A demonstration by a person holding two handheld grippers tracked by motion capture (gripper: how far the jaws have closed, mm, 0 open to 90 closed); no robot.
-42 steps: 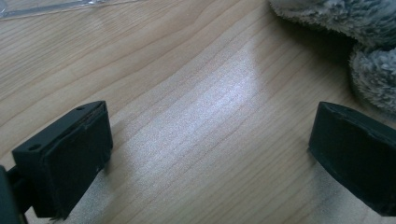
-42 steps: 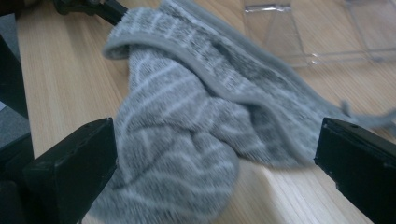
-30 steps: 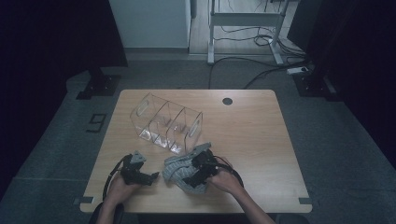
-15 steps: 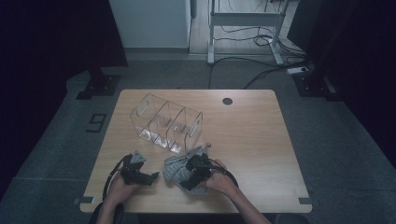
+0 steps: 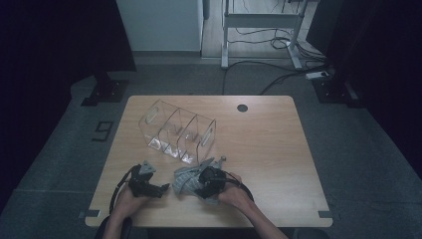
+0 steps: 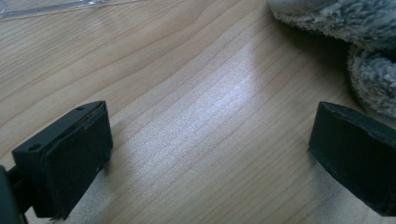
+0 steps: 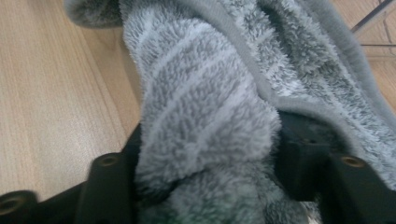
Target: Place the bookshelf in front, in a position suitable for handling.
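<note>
As its grey fleece cloth (image 5: 185,179) lies bunched near the front edge of the counter (image 5: 268,144), just in front of the clear plastic organizer (image 5: 176,130), a fold of it stands between the jaws of the right claw (image 5: 199,186). Compared with the frames of a second ago, when that claw stood wide beside the heap, its jaws have just been closing, and the right gripper view now shows the fleece (image 7: 205,116) packed between them, with both pads against the pile; the claw is thus about half spread and pinching the cloth. Judged from this, the grasp is made or nearly so, and the cloth should be ready to lift or drag, perhaps toward the organizer's compartments, which look empty so far as the high view lets one tell. Further out, the left claw (image 5: 160,188) rests low over the bare wood just left of the cloth, its jaws (image 6: 205,154) spread wide with nothing between them, the cloth's edge (image 6: 369,60) lying just beyond one pad.
</note>
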